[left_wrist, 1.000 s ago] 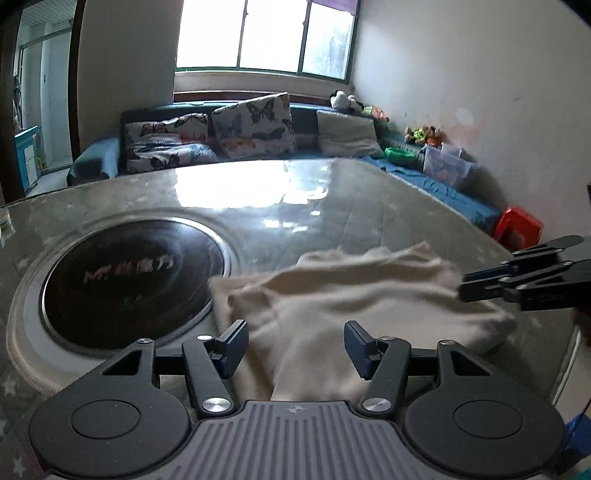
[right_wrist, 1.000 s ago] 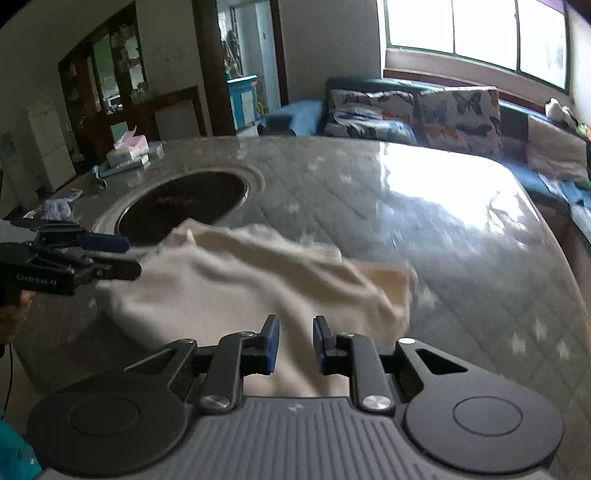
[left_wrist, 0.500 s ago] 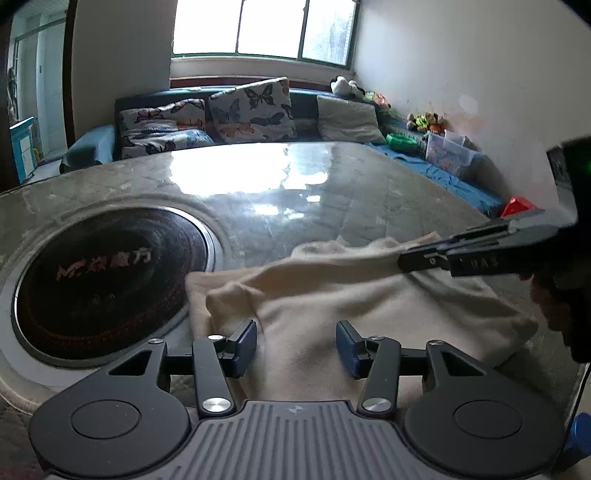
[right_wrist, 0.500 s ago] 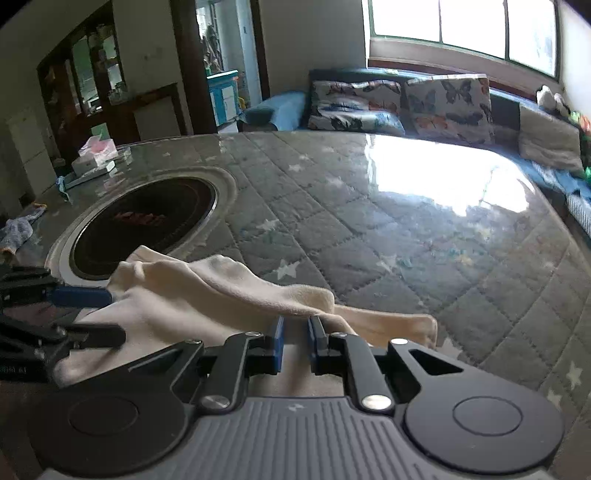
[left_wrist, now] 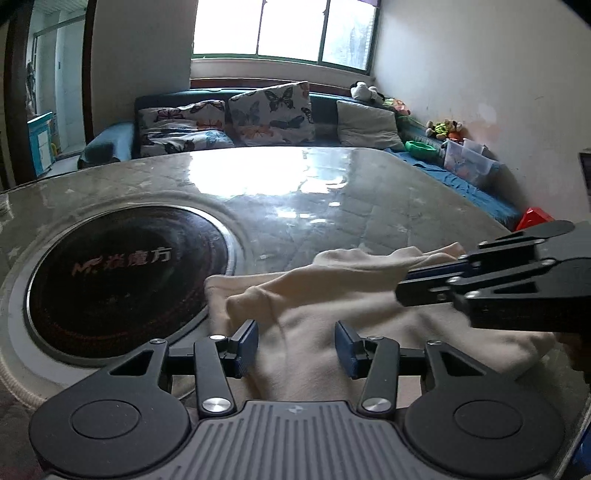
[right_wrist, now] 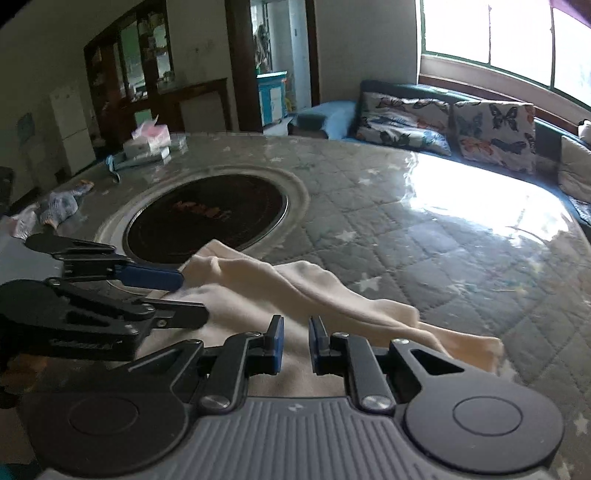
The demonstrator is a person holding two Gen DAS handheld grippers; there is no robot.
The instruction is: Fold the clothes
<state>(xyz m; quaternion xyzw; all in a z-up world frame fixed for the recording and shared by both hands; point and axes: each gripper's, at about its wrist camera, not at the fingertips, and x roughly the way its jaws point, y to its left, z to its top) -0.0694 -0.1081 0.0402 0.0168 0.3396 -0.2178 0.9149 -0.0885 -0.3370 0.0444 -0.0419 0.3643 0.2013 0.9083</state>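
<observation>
Nearest you, your left hand-held gripper [left_wrist: 295, 341] stands with its jaws apart, about halfway; they have just been closing over the last second, and the cream garment [left_wrist: 332, 310] lies below and between the blue pads [left_wrist: 248, 341] without being pinched. Your right hand-held gripper [right_wrist: 295, 341] has its jaws nearly together, a narrow slit left between them. Cloth shows through that slit, but you cannot tell from either view whether any of it is caught.

The garment sits on the near part of the quilted, glass-topped surface [right_wrist: 424, 236], just beside the round dark cooktop [right_wrist: 207, 218], with one corner reaching that cooktop's pale rim. It is loosely bunched, with a raised fold running along its far edge. In the right wrist view its long axis runs from the cooktop side at upper left down to a flat tail pointing lower right.

In the left wrist view the right hand-held gripper [left_wrist: 406, 284] reaches in from the right, its tips over the raised fold.

Farther off, tissue packs [right_wrist: 151, 144] rest on the surface, and butterfly cushions [left_wrist: 269, 110] line a sofa under the window [left_wrist: 280, 29].
</observation>
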